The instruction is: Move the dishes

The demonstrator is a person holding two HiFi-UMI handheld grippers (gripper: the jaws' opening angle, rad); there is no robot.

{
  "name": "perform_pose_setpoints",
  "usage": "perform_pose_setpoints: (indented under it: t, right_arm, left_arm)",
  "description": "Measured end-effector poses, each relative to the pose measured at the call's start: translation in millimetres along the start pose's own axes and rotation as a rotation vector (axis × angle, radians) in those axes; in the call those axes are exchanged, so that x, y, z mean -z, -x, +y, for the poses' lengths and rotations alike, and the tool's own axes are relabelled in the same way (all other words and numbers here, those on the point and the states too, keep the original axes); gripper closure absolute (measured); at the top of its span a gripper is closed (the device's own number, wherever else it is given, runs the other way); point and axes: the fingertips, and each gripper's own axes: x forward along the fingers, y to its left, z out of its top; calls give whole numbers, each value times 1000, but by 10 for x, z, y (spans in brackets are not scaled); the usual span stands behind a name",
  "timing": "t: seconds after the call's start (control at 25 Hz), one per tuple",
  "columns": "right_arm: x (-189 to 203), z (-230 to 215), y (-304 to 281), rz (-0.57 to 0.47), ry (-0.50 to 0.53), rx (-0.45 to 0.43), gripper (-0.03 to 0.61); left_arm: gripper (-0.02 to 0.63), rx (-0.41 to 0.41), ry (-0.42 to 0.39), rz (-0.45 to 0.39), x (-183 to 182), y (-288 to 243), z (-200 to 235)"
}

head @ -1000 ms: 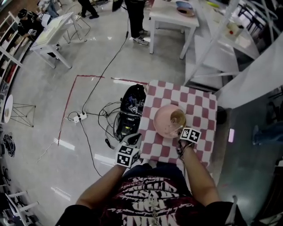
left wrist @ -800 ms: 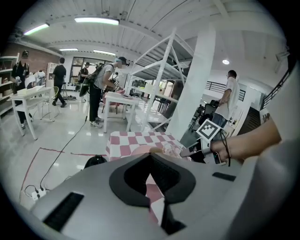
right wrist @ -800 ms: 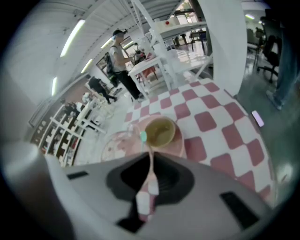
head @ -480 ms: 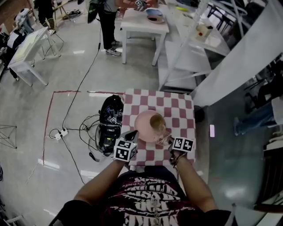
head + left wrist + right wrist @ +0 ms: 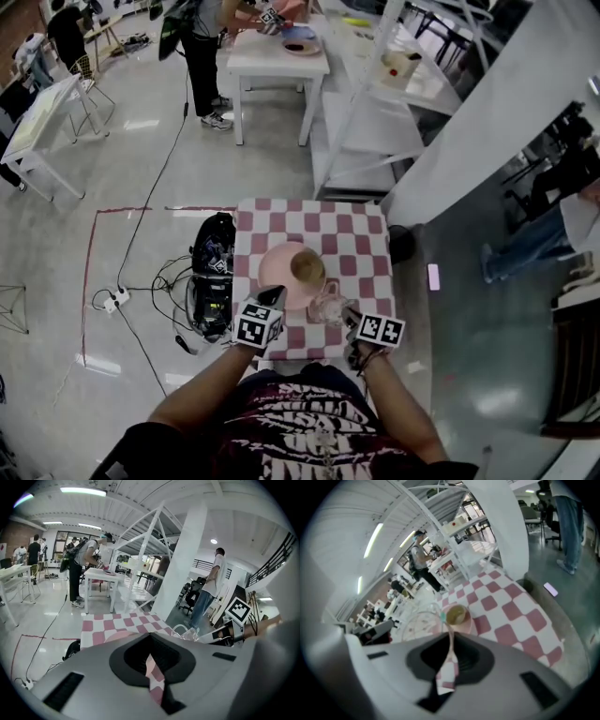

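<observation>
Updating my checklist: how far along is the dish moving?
Done: nothing visibly. In hand: right gripper grips a clear glass cup. Remaining: pink round plate with small tan bowl on it sits on the red-checked table; left gripper shut, empty.

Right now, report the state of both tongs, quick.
Left tongs: closed, nothing held.
Right tongs: closed on the rim of the clear glass cup.
</observation>
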Motion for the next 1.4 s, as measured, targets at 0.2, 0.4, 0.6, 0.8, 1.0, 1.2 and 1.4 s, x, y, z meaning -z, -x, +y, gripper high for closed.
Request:
perform_pose_setpoints:
  t: [0.2, 0.4, 0.6, 0.8, 1.0, 1.2, 1.4]
  right_arm:
    - [12, -117, 69, 7, -20, -71, 531]
    - [-154, -415, 124, 13, -17, -83, 531]
    - [-296, -783, 131, 21, -38, -77, 531]
    - [-339, -1267, 37, 65, -41, -29, 531]
    - [-402, -1673, -69, 94, -27, 15, 529]
    - [-439, -1897, -208, 134, 52, 52, 526]
    - [-370, -2074, -355, 194, 131, 80, 525]
  left_arm:
    - [588, 4, 4, 14, 20, -213, -271]
    - [588, 1, -6, 23, -11, -374, -539]
    - [588, -41, 4, 37, 42, -463, -645]
    - [588, -102, 30, 47, 74, -514, -666]
    - [588, -171, 58, 50, 109, -548, -654]
    - [588, -221, 73, 53, 139, -585, -694]
    - [588, -267, 74, 50, 164, -525, -760]
